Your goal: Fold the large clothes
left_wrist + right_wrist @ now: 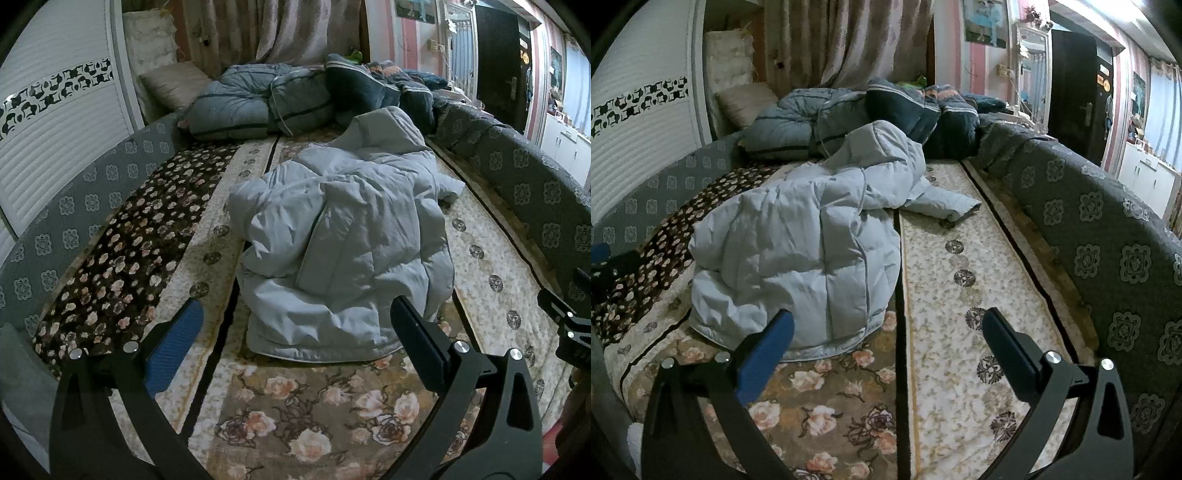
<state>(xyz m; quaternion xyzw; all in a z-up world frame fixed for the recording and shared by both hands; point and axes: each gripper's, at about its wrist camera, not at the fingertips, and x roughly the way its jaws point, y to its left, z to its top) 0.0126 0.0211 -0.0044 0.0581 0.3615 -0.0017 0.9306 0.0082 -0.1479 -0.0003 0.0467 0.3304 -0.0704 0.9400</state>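
A pale blue puffy jacket (pixel 343 236) lies crumpled in a heap on the floral blanket (pixel 317 413) in the middle of the bed. In the right wrist view the jacket (pixel 798 243) sits to the left, with one sleeve (pixel 945 206) stretched out to the right. My left gripper (pixel 295 317) is open and empty, its jaws wide apart just short of the jacket's near hem. My right gripper (pixel 886 325) is open and empty, over the blanket to the right of the jacket's near edge. Part of the right gripper shows at the left wrist view's right edge (pixel 565 317).
Folded grey-blue quilts and pillows (pixel 266 99) are piled at the head of the bed. A padded grey rail (pixel 1108 236) runs along the right side, another (pixel 74 206) along the left. A white wardrobe (pixel 48 122) stands left. A dark door (pixel 1075 92) is at the back right.
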